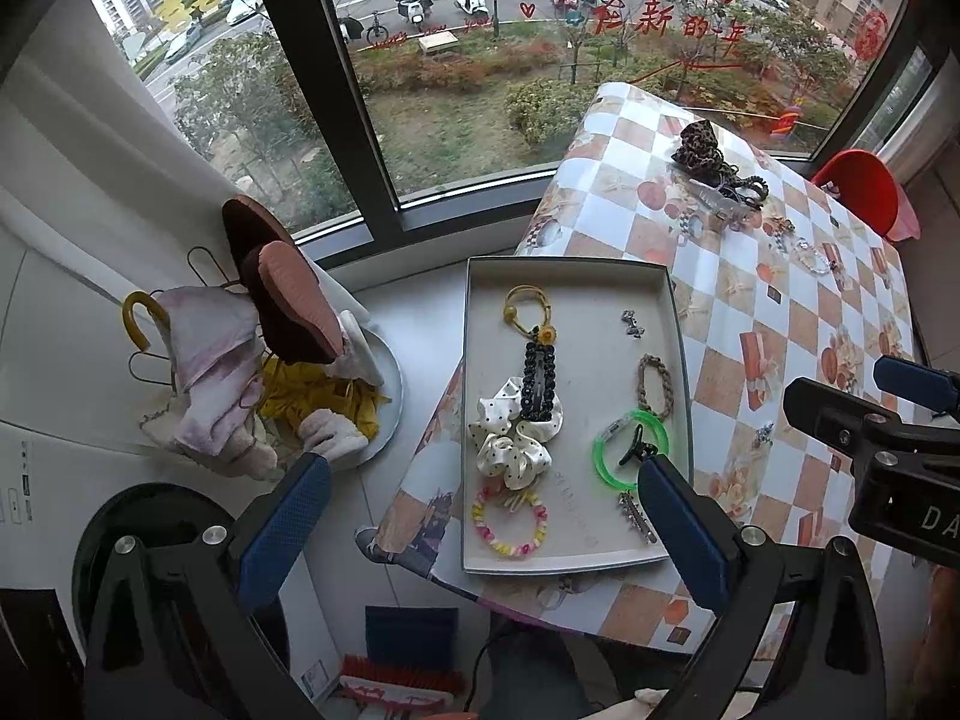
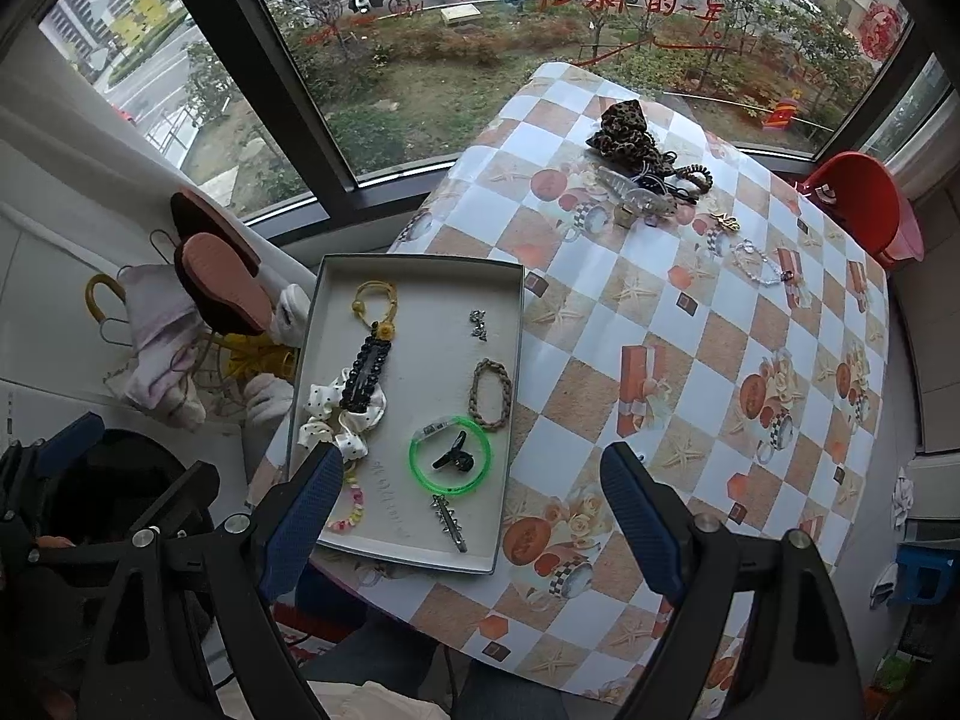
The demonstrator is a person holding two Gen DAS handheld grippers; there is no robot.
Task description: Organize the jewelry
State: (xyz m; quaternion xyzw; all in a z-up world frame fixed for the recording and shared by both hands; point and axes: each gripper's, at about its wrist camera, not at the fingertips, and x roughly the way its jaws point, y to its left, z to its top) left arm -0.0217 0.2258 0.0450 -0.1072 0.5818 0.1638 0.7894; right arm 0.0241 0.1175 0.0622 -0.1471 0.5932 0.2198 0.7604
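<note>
A grey tray point(image 1: 480, 396) point(image 2: 516, 324) sits on the table's left edge. It holds a green bangle point(image 1: 630, 450) point(image 2: 450, 455), a white dotted scrunchie point(image 1: 516, 438), a black hair clip point(image 1: 539, 381), a braided band point(image 1: 654, 387), a beaded bracelet point(image 1: 510, 525) and a spiked clip point(image 2: 450, 522). A loose pile with a leopard scrunchie point(image 1: 699, 144) point(image 2: 624, 132) lies at the table's far side, a clear bead bracelet point(image 2: 759, 264) near it. My left gripper point(image 1: 480, 516) is open and empty above the tray's near end. My right gripper point(image 2: 474, 504) is open and empty, above the tray's near right corner.
The table has a checkered orange and white cloth point(image 2: 690, 360). A window point(image 1: 456, 60) is behind it. Left of the tray, a round dish point(image 1: 384, 420) holds slippers, cloths and hangers. A red plastic stool point(image 2: 864, 204) stands at the far right.
</note>
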